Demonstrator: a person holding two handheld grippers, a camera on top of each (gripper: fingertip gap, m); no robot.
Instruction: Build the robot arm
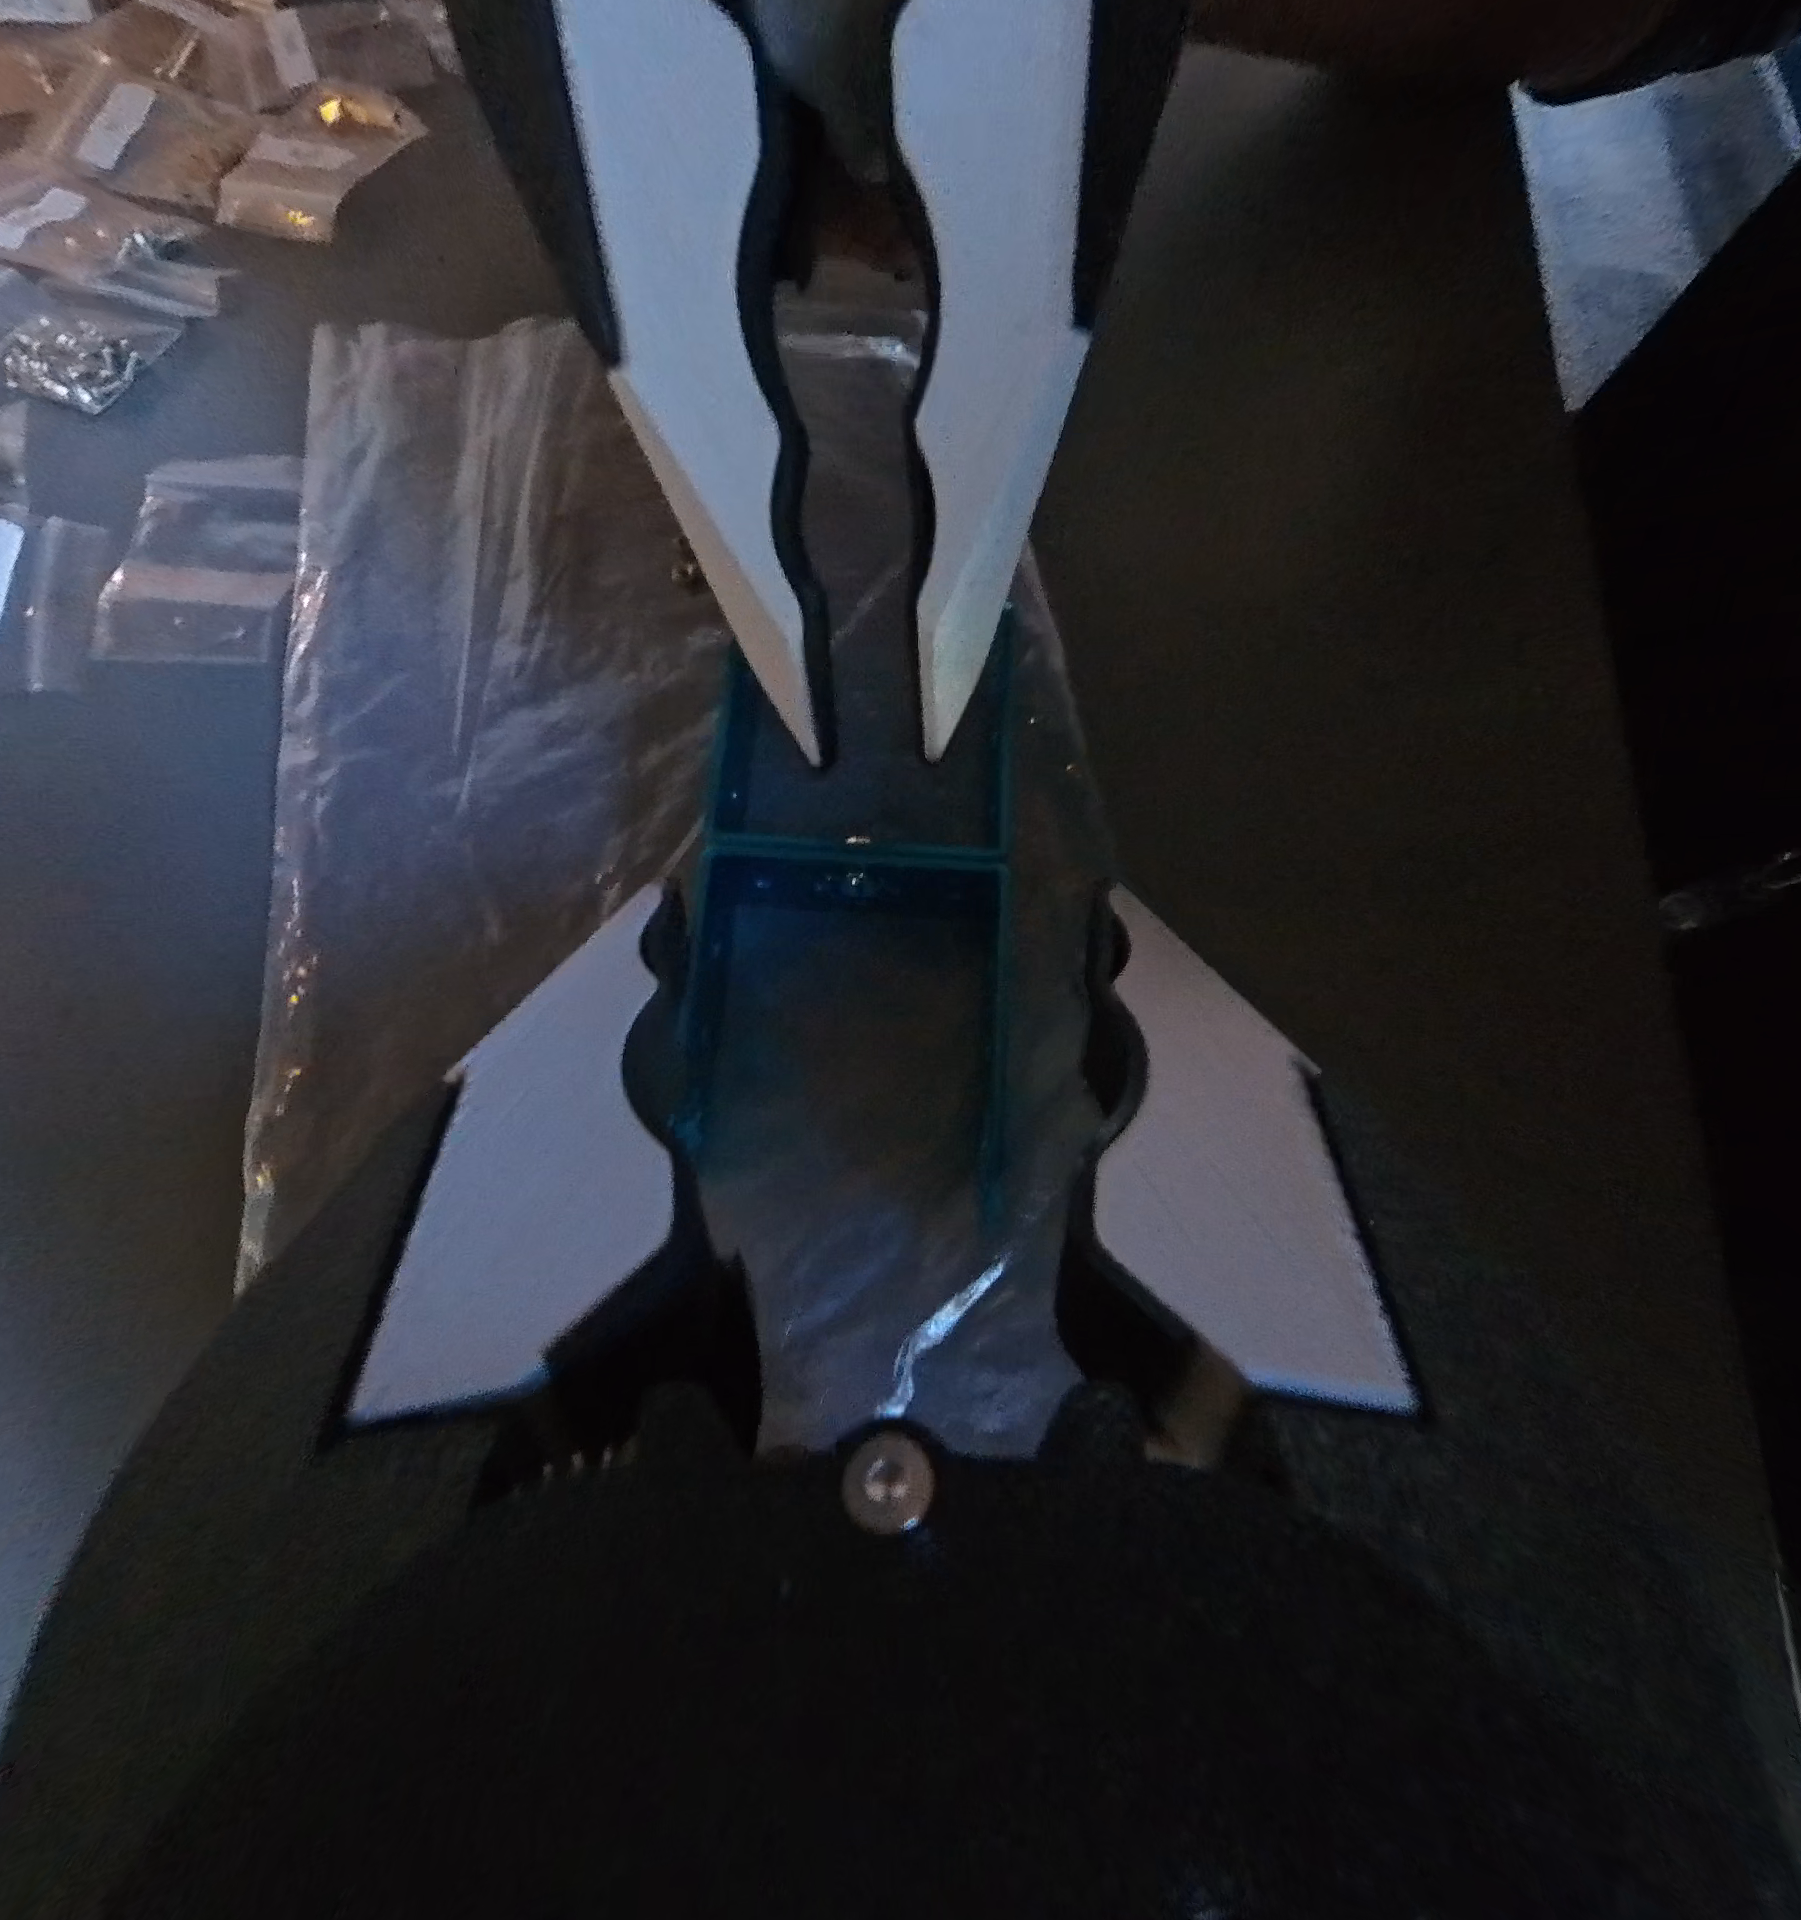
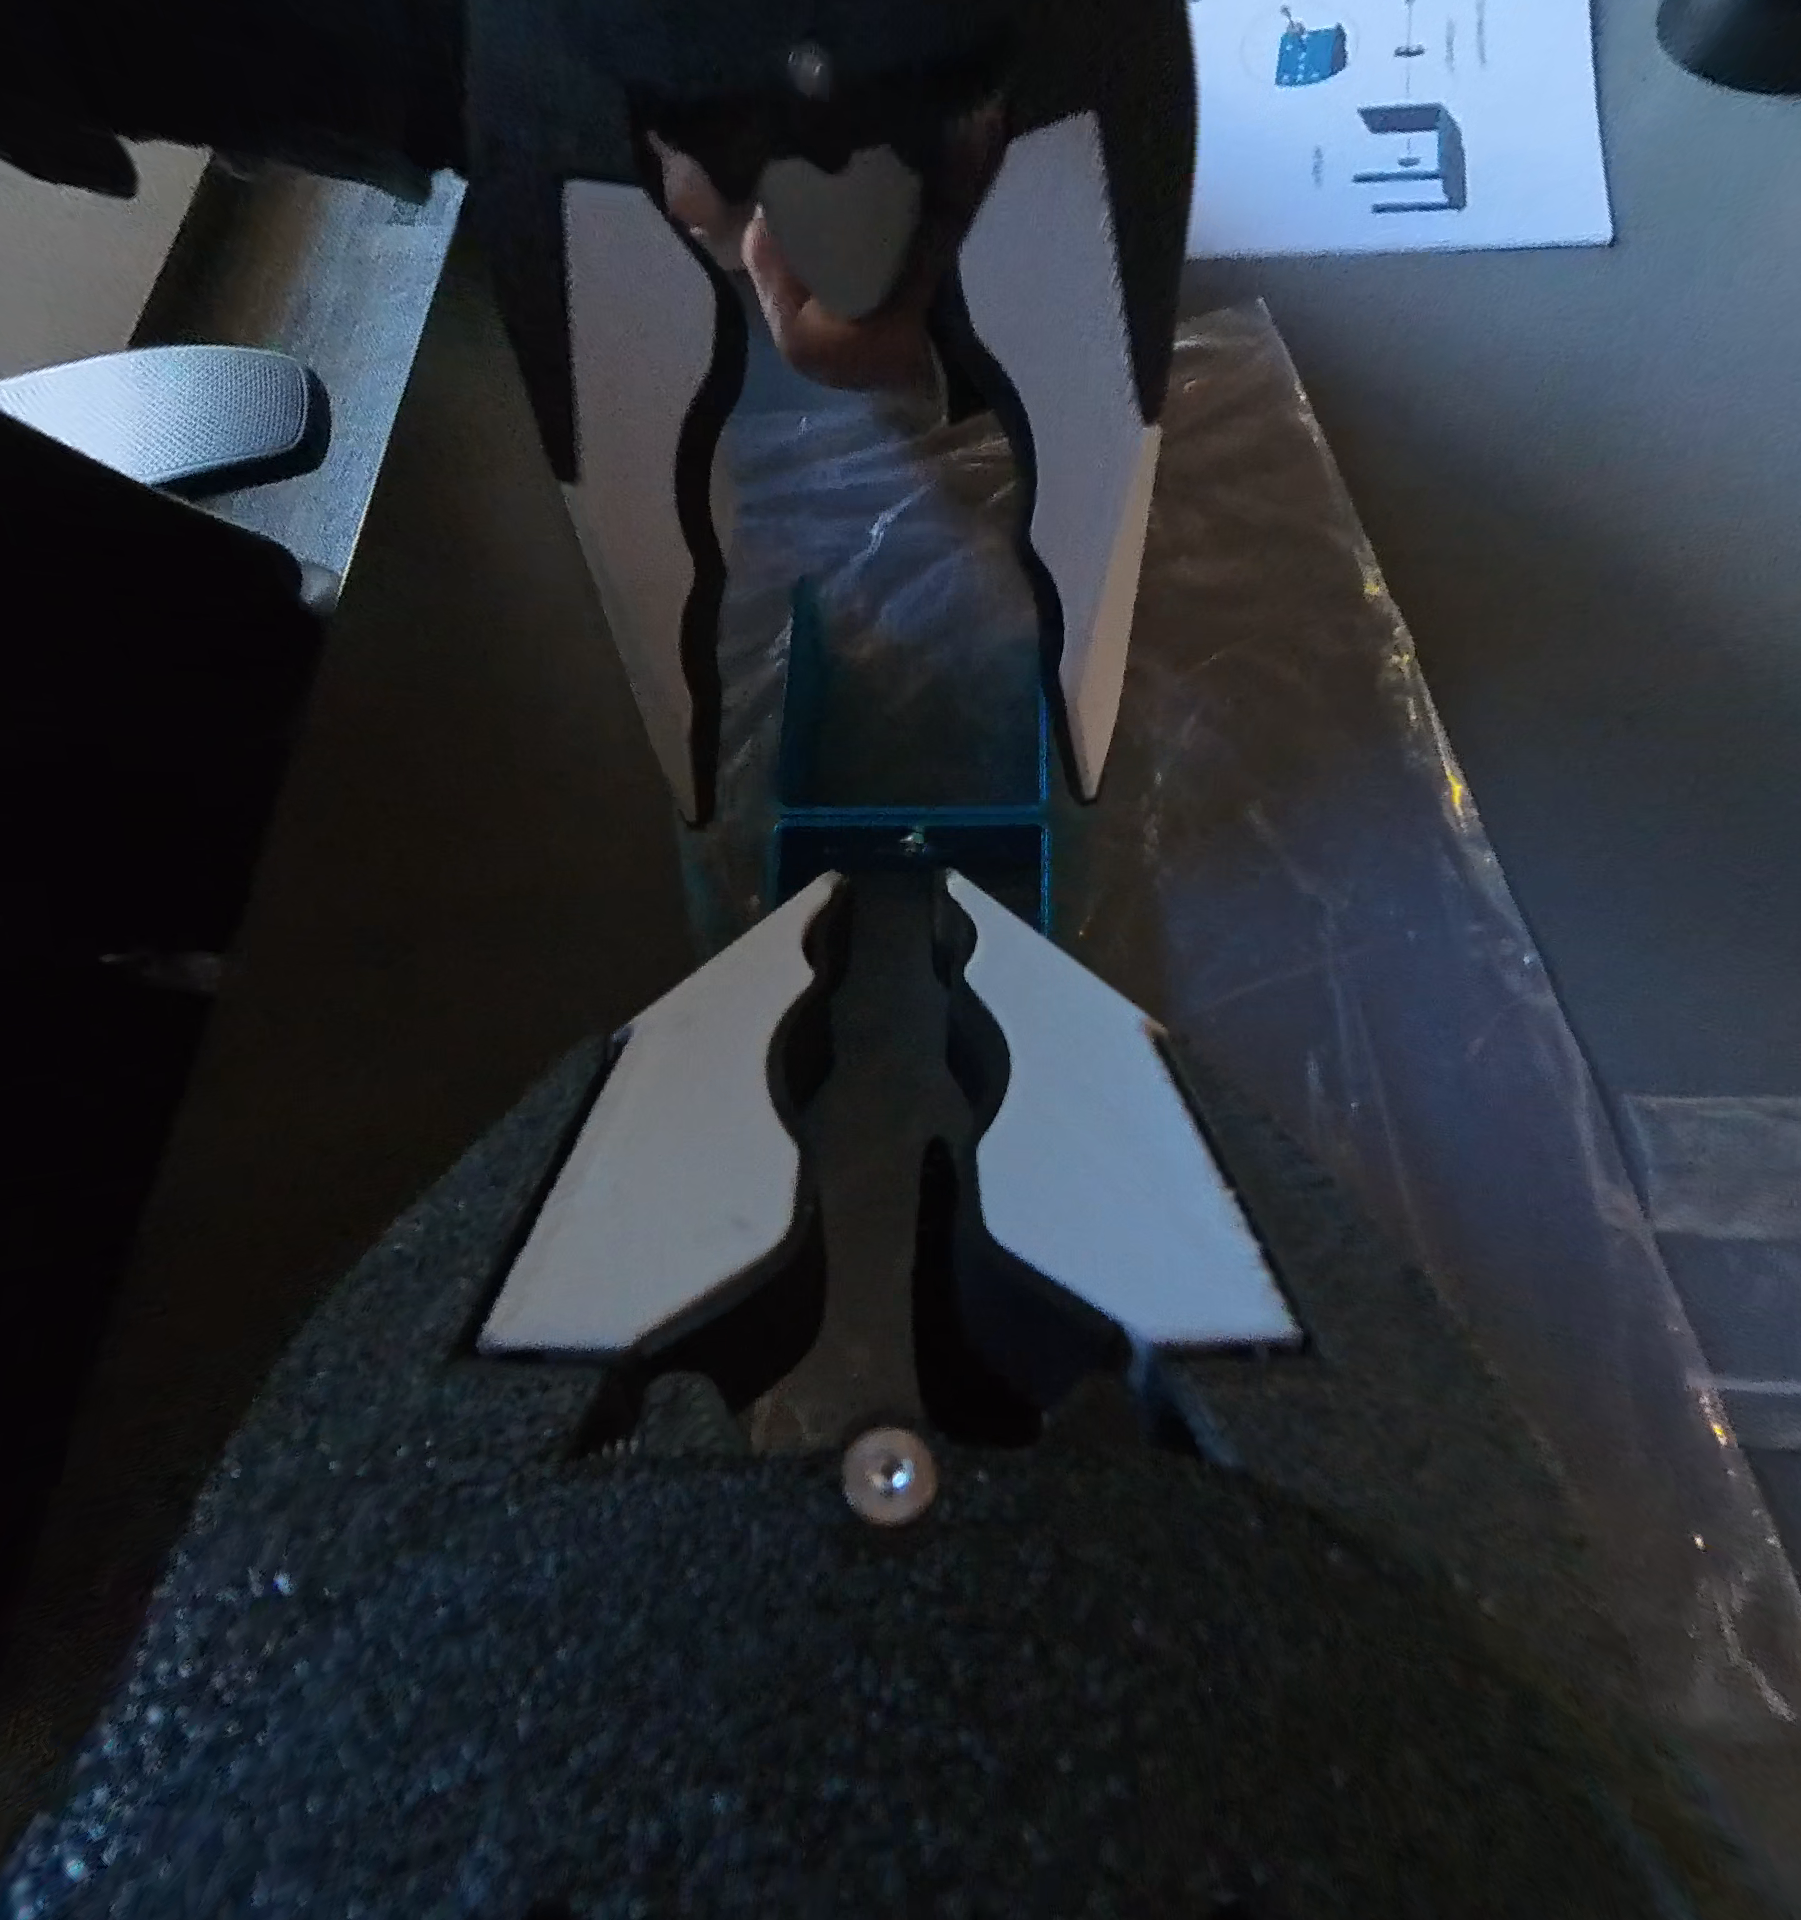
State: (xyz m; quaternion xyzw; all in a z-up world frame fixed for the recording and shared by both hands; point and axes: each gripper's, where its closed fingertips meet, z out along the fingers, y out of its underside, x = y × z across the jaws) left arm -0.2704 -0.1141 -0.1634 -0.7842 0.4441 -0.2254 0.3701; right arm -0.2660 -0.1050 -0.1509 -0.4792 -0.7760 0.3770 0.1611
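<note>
- Left gripper [image 1: 880,914]: fingers [image 1: 553,1174] faced in smooth, matt white plastic, edged with black wavy pads; body of black, grainy plastic with a bright metal screw [image 1: 883,1481].
- Right gripper [image 2: 894,878]: same smooth white faces; black housing is coarse and speckled (rough finish plain in the right wrist view).
- Blue bracket [image 1: 854,862]: thin metal with a glossy teal-blue coat.
- Plastic sheet [image 1: 460,644]: clear, crinkled, shiny film.
- Table [image 1: 117,935]: dark, matt, smooth surface.
- Small bags [image 1: 75,353]: clear glossy plastic holding bright metal hardware.
- Instruction sheet [image 2: 1395,125]: white matt paper.
</note>
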